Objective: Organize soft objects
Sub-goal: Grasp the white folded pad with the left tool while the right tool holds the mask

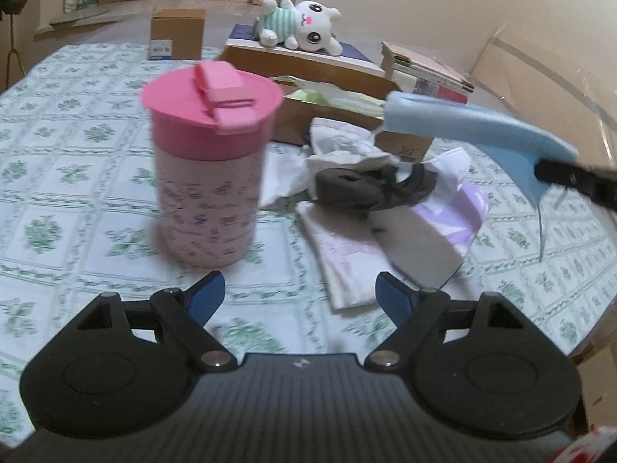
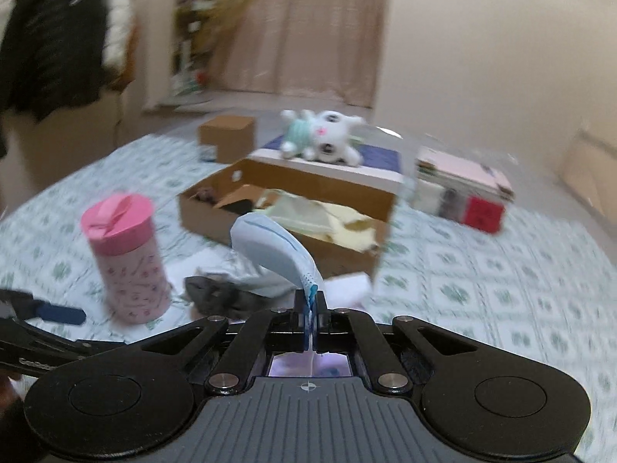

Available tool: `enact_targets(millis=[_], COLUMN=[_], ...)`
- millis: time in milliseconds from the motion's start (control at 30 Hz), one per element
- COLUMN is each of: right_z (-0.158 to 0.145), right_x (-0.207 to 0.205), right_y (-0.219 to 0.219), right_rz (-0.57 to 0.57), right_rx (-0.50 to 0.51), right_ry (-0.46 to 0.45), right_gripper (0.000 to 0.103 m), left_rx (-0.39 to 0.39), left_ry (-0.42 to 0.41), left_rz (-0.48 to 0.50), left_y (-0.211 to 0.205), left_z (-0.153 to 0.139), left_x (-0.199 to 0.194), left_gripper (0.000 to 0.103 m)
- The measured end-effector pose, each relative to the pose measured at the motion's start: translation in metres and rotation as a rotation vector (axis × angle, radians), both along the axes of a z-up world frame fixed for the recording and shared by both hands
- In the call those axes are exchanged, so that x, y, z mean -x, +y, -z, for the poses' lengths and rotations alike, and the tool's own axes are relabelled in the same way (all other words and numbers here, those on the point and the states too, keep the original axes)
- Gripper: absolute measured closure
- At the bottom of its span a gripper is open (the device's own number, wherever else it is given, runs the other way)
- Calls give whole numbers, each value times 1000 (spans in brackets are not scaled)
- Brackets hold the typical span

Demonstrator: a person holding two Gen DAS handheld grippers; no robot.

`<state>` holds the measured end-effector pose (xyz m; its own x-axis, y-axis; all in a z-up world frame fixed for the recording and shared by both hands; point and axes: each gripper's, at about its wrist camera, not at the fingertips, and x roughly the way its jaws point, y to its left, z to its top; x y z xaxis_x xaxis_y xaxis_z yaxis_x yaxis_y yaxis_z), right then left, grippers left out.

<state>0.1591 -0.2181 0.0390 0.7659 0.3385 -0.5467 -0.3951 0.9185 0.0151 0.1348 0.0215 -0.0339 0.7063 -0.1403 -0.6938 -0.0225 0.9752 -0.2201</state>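
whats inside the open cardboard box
The open cardboard box holds pale yellow cloth and something dark at its far end. Whatever lies under the cloth is covered.

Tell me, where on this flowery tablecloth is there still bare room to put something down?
Bare cloth lies left of the pink tumbler, reaching back to the small brown box, and in front of the tumbler near the open left gripper. It is crowded right of the tumbler: a pile of cloths lies against the open cardboard box.
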Motion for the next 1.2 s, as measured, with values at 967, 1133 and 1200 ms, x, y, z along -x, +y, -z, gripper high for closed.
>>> enact_targets(millis=[967,1133,1200], right_z=[22,18,16], right_x=[11,19,23], right_y=[-29,-28,-28], right_rz=[90,92,92], right_rx=[-93,-107,-113], right_ry=[75,70,67], right_gripper=[102,102,102], left_rx=[-151,-162,-169], left_ry=[31,43,42], left_rz=[147,163,163], left_y=[-54,-41,-37], left_z=[32,23,20], left_x=[-42,-21,-11], left_gripper=[72,83,83])
